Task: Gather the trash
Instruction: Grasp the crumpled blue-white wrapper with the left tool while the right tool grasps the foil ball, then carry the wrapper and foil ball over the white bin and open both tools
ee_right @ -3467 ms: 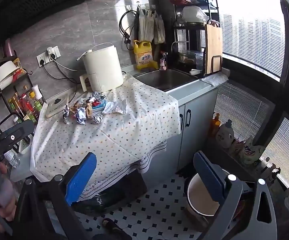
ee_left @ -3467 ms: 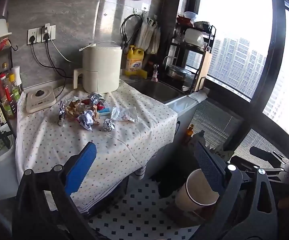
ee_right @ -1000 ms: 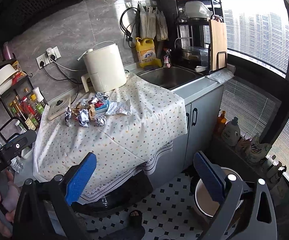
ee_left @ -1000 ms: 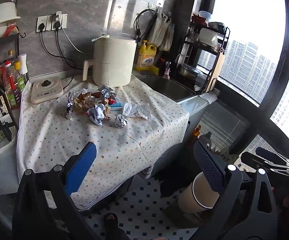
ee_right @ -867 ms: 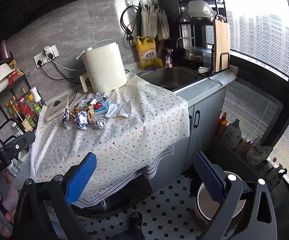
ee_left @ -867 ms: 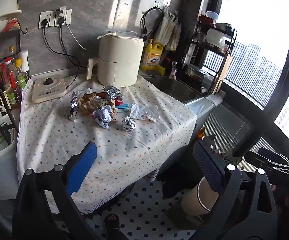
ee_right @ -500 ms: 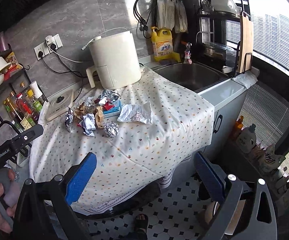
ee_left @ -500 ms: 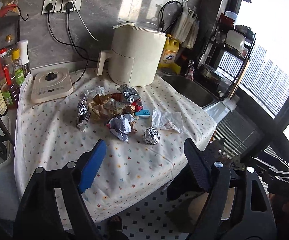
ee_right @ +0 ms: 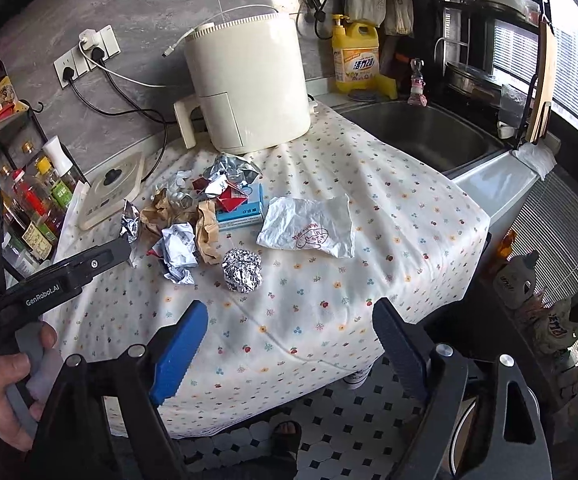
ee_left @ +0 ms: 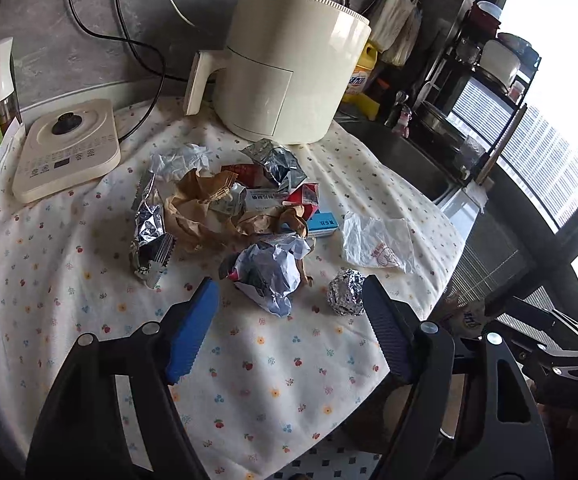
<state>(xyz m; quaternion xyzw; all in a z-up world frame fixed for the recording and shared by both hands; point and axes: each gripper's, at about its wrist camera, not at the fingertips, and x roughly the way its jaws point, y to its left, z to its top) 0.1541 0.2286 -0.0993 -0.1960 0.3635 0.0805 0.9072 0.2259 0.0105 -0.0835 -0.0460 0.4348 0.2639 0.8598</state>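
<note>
A pile of trash lies on the flowered tablecloth (ee_left: 89,300): a crumpled white paper (ee_left: 267,276), a foil ball (ee_left: 345,294), a flat white wrapper (ee_left: 377,246), brown paper (ee_left: 205,216), a foil wrapper (ee_left: 149,236) and a blue box (ee_left: 321,226). My left gripper (ee_left: 289,320) hovers just short of the crumpled paper, jaws closing with nothing between them. My right gripper (ee_right: 289,344) hangs over the table's front edge, below the foil ball (ee_right: 243,270) and the white wrapper (ee_right: 309,232). Its jaws are closing too, on nothing.
A cream air fryer (ee_right: 249,84) stands behind the pile, with a small cooker (ee_left: 67,148) to the left. Bottles (ee_right: 37,200) fill a rack at the left edge. The sink (ee_right: 417,132) and a yellow detergent jug (ee_right: 355,60) lie to the right. A sandalled foot (ee_right: 287,436) shows on the tiled floor.
Both grippers have come forward and down toward the table, so the trash pile looks much larger. Both pairs of jaws have narrowed a little.
</note>
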